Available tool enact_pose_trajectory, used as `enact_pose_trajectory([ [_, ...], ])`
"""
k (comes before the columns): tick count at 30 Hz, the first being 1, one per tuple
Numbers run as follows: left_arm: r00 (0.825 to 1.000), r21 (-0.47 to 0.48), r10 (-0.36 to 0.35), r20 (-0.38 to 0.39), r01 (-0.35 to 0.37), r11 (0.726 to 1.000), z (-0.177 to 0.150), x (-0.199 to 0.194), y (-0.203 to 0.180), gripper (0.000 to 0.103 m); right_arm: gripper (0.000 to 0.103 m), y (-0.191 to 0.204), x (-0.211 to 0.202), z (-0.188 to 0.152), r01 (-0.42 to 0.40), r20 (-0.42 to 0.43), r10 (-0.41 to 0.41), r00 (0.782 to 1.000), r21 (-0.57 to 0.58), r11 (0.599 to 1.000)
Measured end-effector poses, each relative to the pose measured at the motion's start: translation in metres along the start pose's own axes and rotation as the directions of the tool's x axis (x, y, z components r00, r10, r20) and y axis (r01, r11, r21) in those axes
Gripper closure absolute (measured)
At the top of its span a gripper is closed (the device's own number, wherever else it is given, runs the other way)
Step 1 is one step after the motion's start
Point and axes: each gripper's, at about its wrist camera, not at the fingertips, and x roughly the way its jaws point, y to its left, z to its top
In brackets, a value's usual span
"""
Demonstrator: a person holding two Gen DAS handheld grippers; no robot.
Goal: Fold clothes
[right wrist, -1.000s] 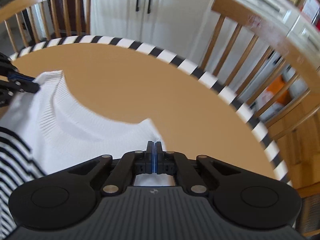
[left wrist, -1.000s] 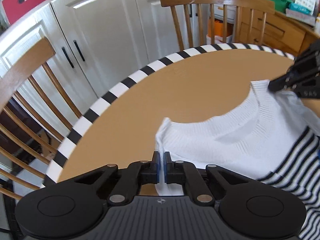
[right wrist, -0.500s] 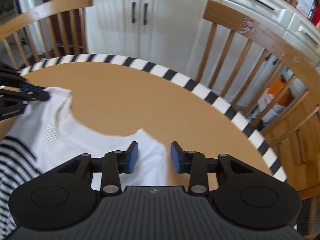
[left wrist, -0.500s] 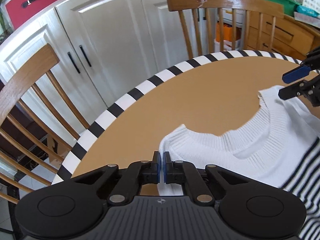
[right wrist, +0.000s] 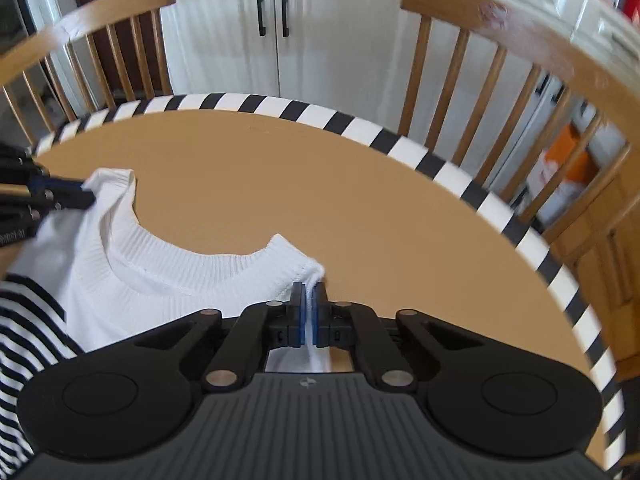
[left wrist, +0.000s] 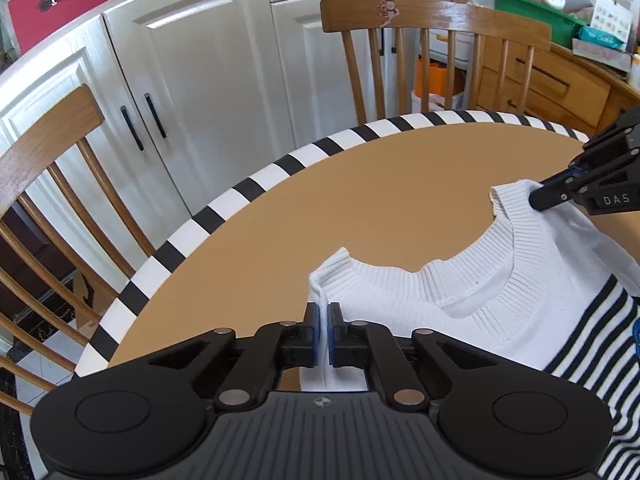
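A white knit sweater with dark stripes lower down lies on a round tan table, its ribbed neckline facing the far edge. My left gripper is shut on the shoulder corner left of the neckline, with white fabric pinched between the blue pads. In the right wrist view my right gripper is shut on the other shoulder corner of the sweater. Each gripper also shows in the other's view: the right gripper at the far right, the left gripper at the far left. The sweater's lower part is out of view.
The table has a black-and-white striped rim. Wooden spindle chairs stand close around it. White cabinets are behind, and a cluttered wooden sideboard at the right.
My right gripper opened half a second ago and has shut again on the shoulder corner. The left gripper stayed shut. The neckline now lies further from the far rim.
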Motion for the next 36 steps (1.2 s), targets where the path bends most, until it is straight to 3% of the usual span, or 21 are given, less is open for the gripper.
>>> enact_pose_trajectory([
  [7, 0.999, -0.007, 0.039, 0.016, -0.039, 0.999, 0.006, 0.002, -0.012, 0.099, 0.102, -0.007, 0.01, 0.016, 0.11, 0.005, -0.11, 0.994, -0.032, 0.993],
  [13, 0.997, -0.016, 0.069, 0.028, -0.068, 0.998, 0.011, 0.004, -0.021, 0.099, 0.1, -0.003, 0.017, 0.014, 0.137, 0.015, -0.137, 0.99, -0.043, 0.99],
  [16, 0.998, -0.042, 0.06, 0.019, -0.059, 0.997, 0.011, -0.002, -0.011, 0.094, 0.092, -0.004, 0.015, 0.012, 0.149, 0.016, -0.149, 0.989, -0.005, 0.989],
  [18, 0.998, -0.065, 0.053, 0.023, -0.051, 0.997, 0.009, -0.01, -0.003, 0.09, 0.078, -0.009, 0.004, 0.008, 0.13, 0.025, -0.132, 0.991, 0.06, 0.99],
  [20, 0.997, -0.103, 0.041, 0.065, -0.034, 0.994, -0.001, -0.036, 0.009, 0.078, 0.079, -0.012, -0.02, -0.007, 0.091, 0.084, -0.101, 0.991, 0.114, 0.989],
  [25, 0.995, -0.127, 0.005, 0.102, 0.008, 0.992, -0.055, -0.106, 0.027, 0.074, 0.079, 0.001, -0.089, -0.084, 0.0, 0.105, -0.013, 0.994, 0.128, 0.992],
  [31, 1.0, -0.273, -0.021, 0.007, 0.022, 0.962, -0.142, -0.15, 0.017, 0.073, 0.078, 0.022, -0.137, -0.186, 0.012, 0.042, -0.018, 0.999, 0.134, 0.991],
  [36, 0.999, -0.388, -0.036, -0.022, 0.025, 0.921, -0.179, -0.167, 0.001, 0.073, 0.078, 0.021, -0.145, -0.228, 0.018, 0.013, -0.022, 1.0, 0.243, 0.97],
])
